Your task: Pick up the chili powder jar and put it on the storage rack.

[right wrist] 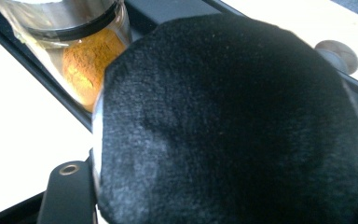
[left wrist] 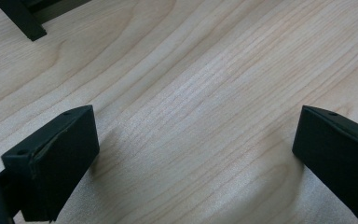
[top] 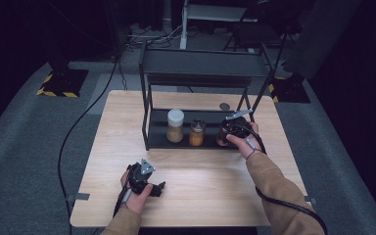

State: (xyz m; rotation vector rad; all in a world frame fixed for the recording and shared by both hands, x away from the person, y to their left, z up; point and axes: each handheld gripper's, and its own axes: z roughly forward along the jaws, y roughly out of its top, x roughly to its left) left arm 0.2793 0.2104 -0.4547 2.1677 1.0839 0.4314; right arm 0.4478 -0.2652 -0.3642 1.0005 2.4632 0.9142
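Right gripper (top: 223, 132) clamped on black-lidded jar (right wrist: 233, 126) at rack (top: 149, 122) shelf's right end; left gripper (left wrist: 196, 154) jaws wide, empty, near rack's front.

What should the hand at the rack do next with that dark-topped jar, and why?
Probably lower the jar the last bit onto the rack's bottom shelf and then let go. The right gripper is shut on it at the shelf's right end, beside the orange spice jar, with free room there.

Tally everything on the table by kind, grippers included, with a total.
Glass spice jars: 3 (white-lidded jar, silver-lidded jar, black-lidded jar held in the right gripper)
Black metal rack: 1
Small grey round disc: 1
Hand-held grippers: 2 (right gripper, left gripper)
Total: 7
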